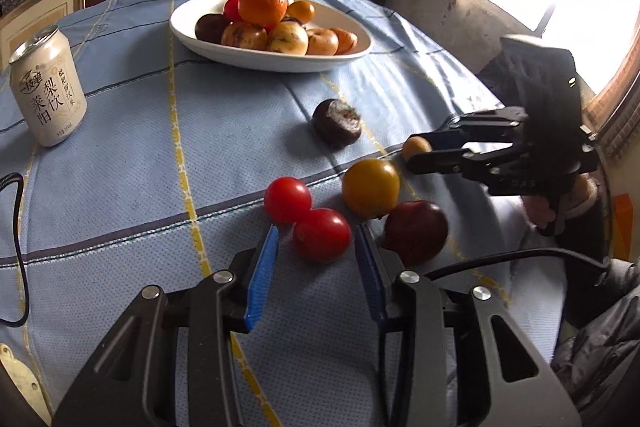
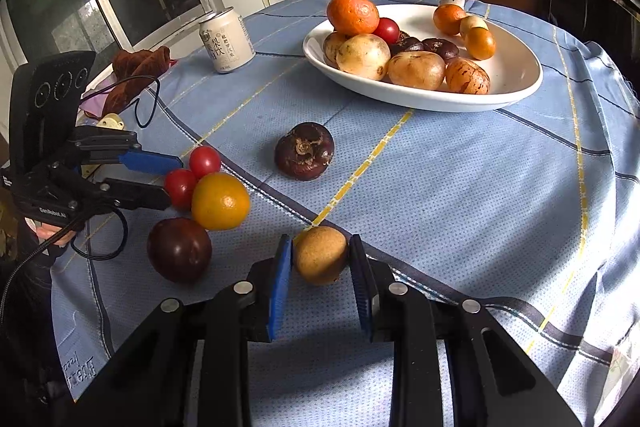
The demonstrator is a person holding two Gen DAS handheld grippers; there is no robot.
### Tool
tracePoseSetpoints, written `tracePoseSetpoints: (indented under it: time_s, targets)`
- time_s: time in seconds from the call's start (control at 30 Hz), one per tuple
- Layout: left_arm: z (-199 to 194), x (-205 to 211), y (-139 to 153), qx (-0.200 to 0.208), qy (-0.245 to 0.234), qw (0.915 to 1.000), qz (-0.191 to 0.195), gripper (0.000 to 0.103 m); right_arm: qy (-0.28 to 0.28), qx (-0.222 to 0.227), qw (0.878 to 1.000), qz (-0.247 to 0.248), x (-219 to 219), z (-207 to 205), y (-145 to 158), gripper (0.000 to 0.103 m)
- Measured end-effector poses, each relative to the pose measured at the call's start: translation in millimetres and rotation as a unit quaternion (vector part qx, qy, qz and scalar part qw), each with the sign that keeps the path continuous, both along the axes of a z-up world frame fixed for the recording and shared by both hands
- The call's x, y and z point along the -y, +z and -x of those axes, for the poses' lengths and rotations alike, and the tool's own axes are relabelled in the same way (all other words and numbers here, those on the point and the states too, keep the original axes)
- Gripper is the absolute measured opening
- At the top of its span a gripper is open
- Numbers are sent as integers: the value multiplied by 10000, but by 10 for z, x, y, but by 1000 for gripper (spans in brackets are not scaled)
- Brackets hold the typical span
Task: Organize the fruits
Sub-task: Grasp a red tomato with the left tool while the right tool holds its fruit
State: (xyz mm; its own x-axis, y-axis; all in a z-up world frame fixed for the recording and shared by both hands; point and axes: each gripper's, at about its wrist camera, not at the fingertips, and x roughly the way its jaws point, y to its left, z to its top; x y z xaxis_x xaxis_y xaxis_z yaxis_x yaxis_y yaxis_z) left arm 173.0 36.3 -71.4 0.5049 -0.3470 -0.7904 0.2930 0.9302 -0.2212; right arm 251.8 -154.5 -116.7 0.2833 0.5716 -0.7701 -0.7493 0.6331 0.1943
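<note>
Left claw (image 1: 316,241) spread wide around a glossy red cherry tomato (image 1: 321,235), not yet gripping. Right claw (image 2: 320,253) open, flanking a rough tan longan (image 2: 320,254) near the counter's edge, pads barely apart from it. White ceramic bowl (image 2: 516,83) far right. Likely risks: round, smooth fruit rolling away; soft tomato skin bruising under squeeze.

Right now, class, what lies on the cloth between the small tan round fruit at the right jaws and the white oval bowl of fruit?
The dark brown mangosteen-like fruit lies alone between the small tan round fruit and the white oval bowl; the right wrist view shows it.
</note>
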Motion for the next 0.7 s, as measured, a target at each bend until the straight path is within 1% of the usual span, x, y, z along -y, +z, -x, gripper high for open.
tracePoseSetpoints:
  time_s: [0.23, 0.37, 0.47, 0.5, 0.53, 0.57, 0.7]
  targets:
    - [-26, 84, -59, -46, 8, 9999, -110, 39, -5, 27, 10000, 24, -18, 6, -4, 29]
    - [-47, 93, -66, -59, 123, 9999, -24, 39, -3, 40, 10000, 37, -24, 12, -3, 29]
    - [-46, 107, -66, -57, 116, 9999, -17, 39, 3, 58, 10000, 54, -28, 9, -4, 29]
    - [-49, 113, -65, -55, 101, 9999, -18, 38, 4, 55, 10000, 54, -28, 9, -4, 29]
    - [-49, 117, -67, -58, 82, 9999, -18, 33, 1, 53, 10000, 53, -29, 11, -4, 29]
    - [-51, 120, -70, -81, 53, 10000, -1, 31, 2, 57, 10000, 54, -30, 13, -4, 29]
    - [-54, 125, -68, -81, 56, 10000, 10, 31, 8, 72, 10000, 68, -33, 11, -6, 29]
